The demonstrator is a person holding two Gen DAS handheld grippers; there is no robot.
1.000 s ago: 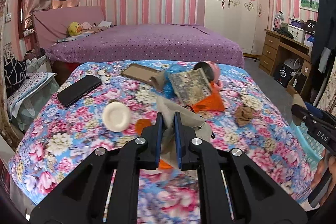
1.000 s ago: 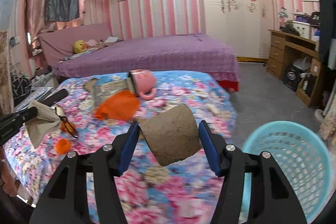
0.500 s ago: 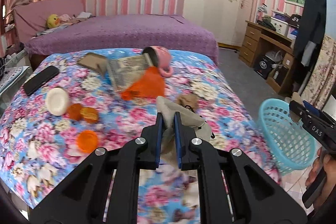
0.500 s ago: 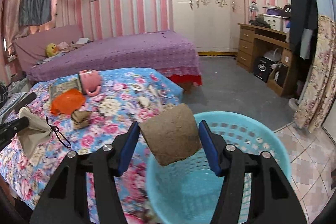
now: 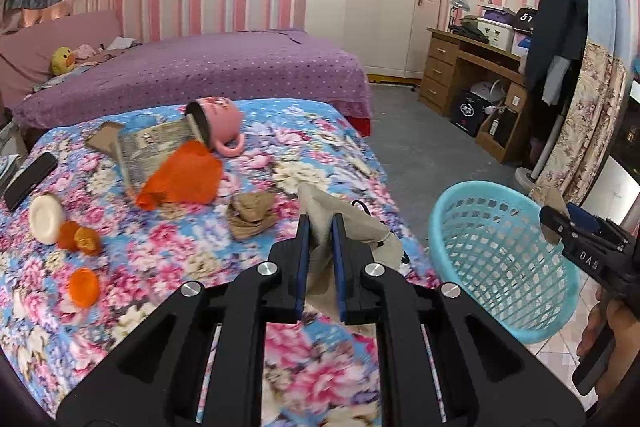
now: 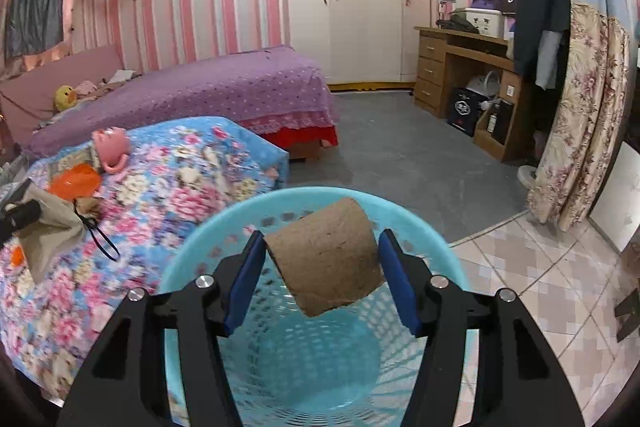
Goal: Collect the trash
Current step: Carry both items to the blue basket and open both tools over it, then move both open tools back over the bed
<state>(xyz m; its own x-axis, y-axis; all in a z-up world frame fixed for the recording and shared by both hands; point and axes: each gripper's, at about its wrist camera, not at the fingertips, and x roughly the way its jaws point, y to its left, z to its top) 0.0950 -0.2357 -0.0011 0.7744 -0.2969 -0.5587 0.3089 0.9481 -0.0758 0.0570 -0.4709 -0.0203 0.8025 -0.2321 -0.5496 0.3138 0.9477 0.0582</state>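
So my right gripper (image 6: 322, 273) is pinching a curved piece of brown cardboard (image 6: 326, 259) between its blue pads, jaws held about halfway apart by it, and it hangs right over the mouth of the turquoise basket (image 6: 436, 239) on the tiled floor, just off the right edge of the flowery bed (image 5: 304, 131). My left gripper (image 5: 320, 259) has its jaws nearly pressed together on a beige cloth bag (image 5: 360, 227) with a black cord, up in the air above the bed's near right corner, next to the basket.

There's trash on the bedspread: a crumpled brown wad (image 5: 252, 213) near the middle, an orange bag (image 5: 184, 179) and a newspaper (image 5: 148, 147) by the tipped pink mug (image 5: 218, 119) toward the far edge, and orange bits (image 5: 78, 235) and a white disc (image 5: 46, 225) toward the left edge.
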